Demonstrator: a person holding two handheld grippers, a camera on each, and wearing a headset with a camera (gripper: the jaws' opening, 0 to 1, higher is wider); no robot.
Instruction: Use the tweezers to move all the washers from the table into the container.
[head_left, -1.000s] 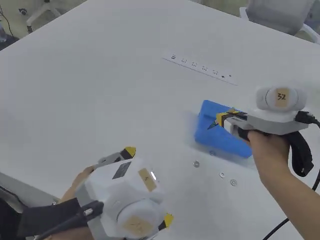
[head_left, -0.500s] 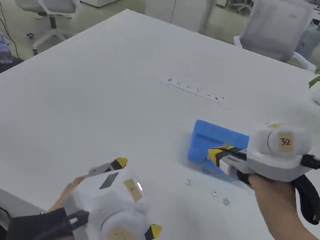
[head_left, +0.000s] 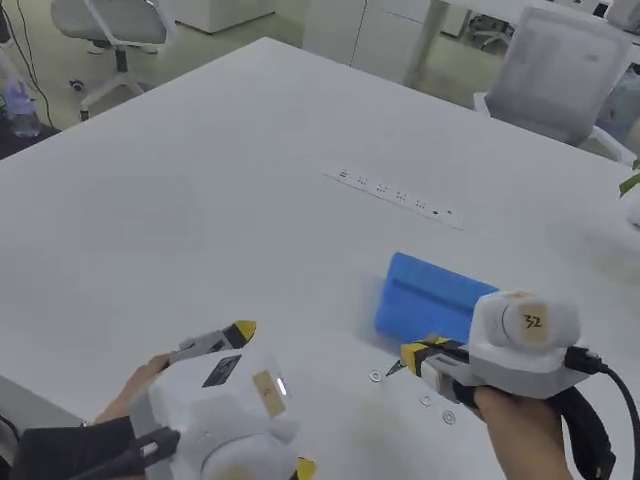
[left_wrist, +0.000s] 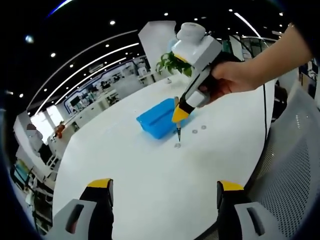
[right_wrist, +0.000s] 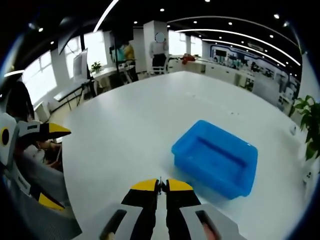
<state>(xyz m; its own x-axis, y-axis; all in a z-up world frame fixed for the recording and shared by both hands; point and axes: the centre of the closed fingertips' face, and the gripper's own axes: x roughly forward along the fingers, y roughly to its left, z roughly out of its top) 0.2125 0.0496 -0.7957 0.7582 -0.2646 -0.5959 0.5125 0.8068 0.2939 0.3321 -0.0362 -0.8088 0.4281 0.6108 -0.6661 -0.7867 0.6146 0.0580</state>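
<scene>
Steel washer (left_wrist: 177, 146) beside the container (head_left: 430, 298) lies just under the tweezers (left_wrist: 178, 131) clenched in the right gripper (right_wrist: 160, 186); the left gripper (left_wrist: 160, 186) gapes empty.

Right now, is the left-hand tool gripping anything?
No, the left gripper stands with its jaws wide apart, and nothing but bare white table shows between them.

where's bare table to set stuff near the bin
Free: the wide table stretch left of the blue container, between socket strip and left gripper. Crowded: the container's near side, with three washers, the right gripper and its tweezers.
</scene>
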